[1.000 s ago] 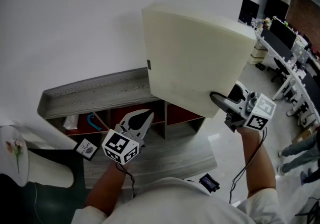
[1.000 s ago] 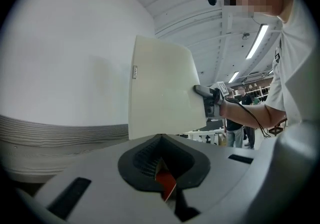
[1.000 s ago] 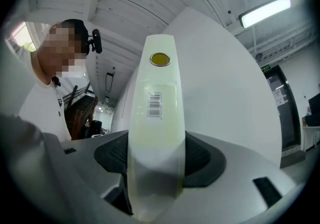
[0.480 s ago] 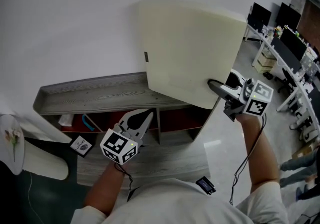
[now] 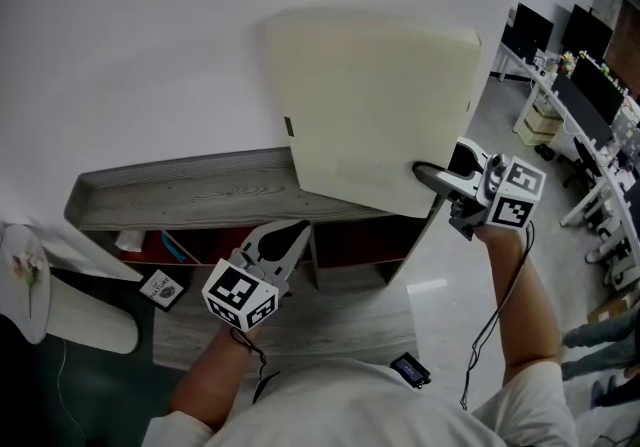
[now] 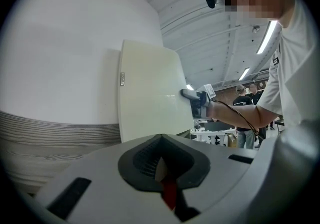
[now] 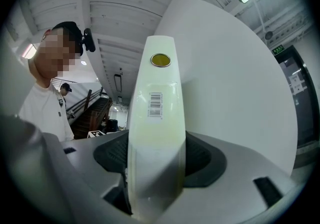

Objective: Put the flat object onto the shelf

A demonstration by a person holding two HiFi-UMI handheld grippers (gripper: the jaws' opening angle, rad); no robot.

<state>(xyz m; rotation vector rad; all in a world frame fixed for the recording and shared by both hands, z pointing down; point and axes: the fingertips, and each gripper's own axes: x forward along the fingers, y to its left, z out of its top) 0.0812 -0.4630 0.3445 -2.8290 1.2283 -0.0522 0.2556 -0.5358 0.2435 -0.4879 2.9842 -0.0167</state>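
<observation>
Above the shelf: large cream flat panel [image 5: 375,105] held up in the air on edge, broad face toward the white wall [image 5: 150,35], lower edge over the top board of the grey wood-grain shelf [image 5: 190,190], apparently clear of it.
Right claw [image 5: 432,178]: clamped on the panel's lower right edge; in the right gripper view, jaws pressed on both faces of the thick cream rim, with a barcode sticker [image 7: 156,104] and a small yellow disc [image 7: 160,60] further up it.
Left claw [image 5: 288,238]: jaws together, nothing held, low in front of the shelf's red-backed compartments [image 5: 345,240], well apart from the panel.
Key relation: panel reaches up and to the left from the right claw, long axis near upright; shelf top below and left of the grip.
Nearer hand: right, already carrying; left free, under the panel's lower left corner.
Next move, as a judgement: lowering and tipping flat onto the top board, left claw free to steady the far corner.
Risk: one-corner grip on a wide panel, likely to swing.
</observation>
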